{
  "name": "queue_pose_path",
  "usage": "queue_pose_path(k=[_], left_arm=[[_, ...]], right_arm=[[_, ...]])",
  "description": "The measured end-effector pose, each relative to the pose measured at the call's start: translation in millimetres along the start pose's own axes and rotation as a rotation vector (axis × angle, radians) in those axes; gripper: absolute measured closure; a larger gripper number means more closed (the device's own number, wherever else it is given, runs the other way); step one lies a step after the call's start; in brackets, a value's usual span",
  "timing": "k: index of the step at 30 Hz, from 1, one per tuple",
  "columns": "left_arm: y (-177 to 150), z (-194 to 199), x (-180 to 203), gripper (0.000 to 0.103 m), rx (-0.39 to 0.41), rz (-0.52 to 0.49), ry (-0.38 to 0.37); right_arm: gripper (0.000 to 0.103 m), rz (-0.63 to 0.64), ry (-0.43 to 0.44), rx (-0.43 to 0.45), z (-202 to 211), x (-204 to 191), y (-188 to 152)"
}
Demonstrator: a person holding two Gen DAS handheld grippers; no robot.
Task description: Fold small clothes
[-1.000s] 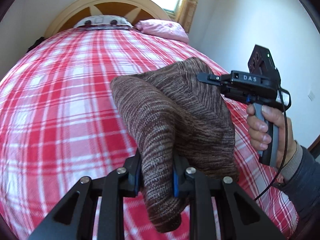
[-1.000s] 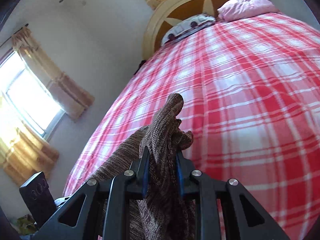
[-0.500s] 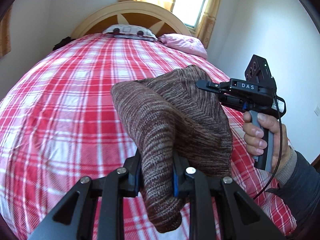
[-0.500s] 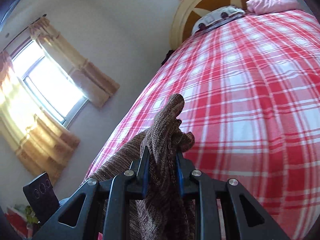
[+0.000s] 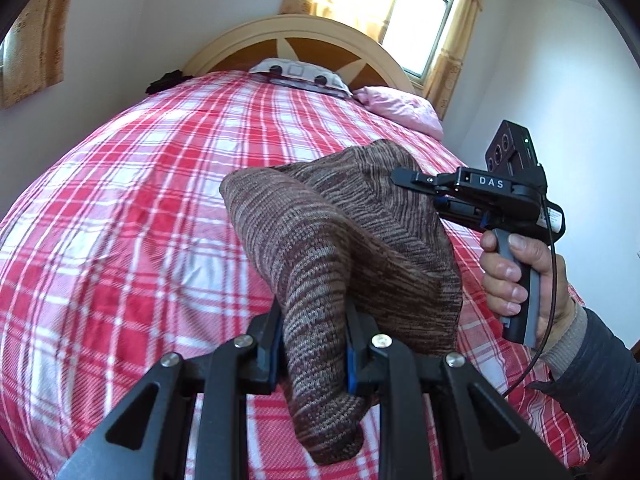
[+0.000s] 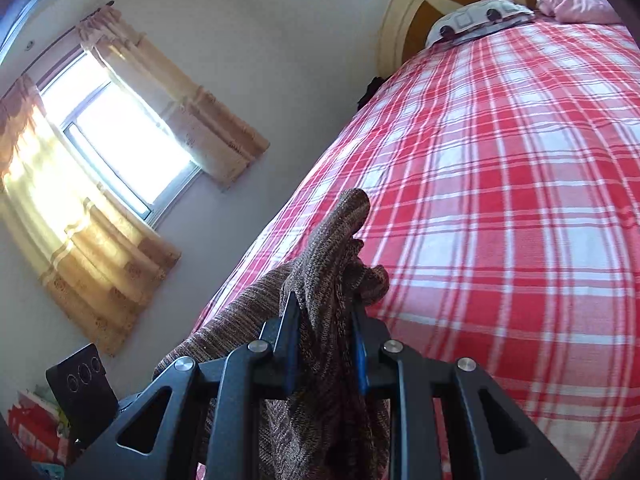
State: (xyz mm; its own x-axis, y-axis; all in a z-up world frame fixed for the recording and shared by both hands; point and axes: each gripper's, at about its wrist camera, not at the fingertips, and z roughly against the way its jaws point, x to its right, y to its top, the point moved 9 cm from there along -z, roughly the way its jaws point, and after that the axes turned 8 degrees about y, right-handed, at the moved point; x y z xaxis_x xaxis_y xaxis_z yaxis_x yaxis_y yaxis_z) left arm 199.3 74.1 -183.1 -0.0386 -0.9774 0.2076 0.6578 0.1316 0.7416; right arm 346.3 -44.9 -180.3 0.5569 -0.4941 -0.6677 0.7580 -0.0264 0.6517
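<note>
The left claw point(image 5: 313, 344) is clenched on a fold of the brown knit garment point(image 5: 340, 248). In the left wrist view the fabric fills the gap between the two blue-padded fingers point(image 5: 351, 354), and a rounded end of it hangs below them. Above the fingers the knit rises as a thick ridge and spreads rightward into a broad drape.

The right claw point(image 6: 325, 344) is likewise clenched on the brown knit garment point(image 6: 332, 272). In the right wrist view a bunched strip of cloth is pressed between the fingers point(image 6: 362, 354), with a narrow peak standing up past their tips. The rest of the fabric falls away below and to the lower left of that view.

The garment is held above the bed point(image 5: 132, 208) and is stretched between the two claws. The bed carries a red and white checked cover. In the left wrist view the right claw's black body, marked DAS, is seen from the side at the far right edge of the garment, with the person's right hand point(image 5: 520, 276) wrapped around its grip. A dark sleeve point(image 5: 596, 380) covers the forearm.

At the head of the bed stand a curved wooden headboard point(image 5: 304, 36), a patterned pillow point(image 5: 300, 74) and a pink pillow point(image 5: 400, 110). Windows with yellow curtains point(image 6: 120, 152) are set in the walls.
</note>
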Motion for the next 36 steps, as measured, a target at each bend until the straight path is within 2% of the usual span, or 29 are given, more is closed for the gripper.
queue_pose_path(k=[18,36], left_arm=[[-22,8,-53,0.079,-0.014,0.070,0.045],[-45,-3,-74,0.079,-0.067,0.090,0.053]], right_arm=[[0.081,0.004,0.009,-0.102,-71,-14,-19],[0.081,-0.023,-0.035,-0.139,-95,6,-30]])
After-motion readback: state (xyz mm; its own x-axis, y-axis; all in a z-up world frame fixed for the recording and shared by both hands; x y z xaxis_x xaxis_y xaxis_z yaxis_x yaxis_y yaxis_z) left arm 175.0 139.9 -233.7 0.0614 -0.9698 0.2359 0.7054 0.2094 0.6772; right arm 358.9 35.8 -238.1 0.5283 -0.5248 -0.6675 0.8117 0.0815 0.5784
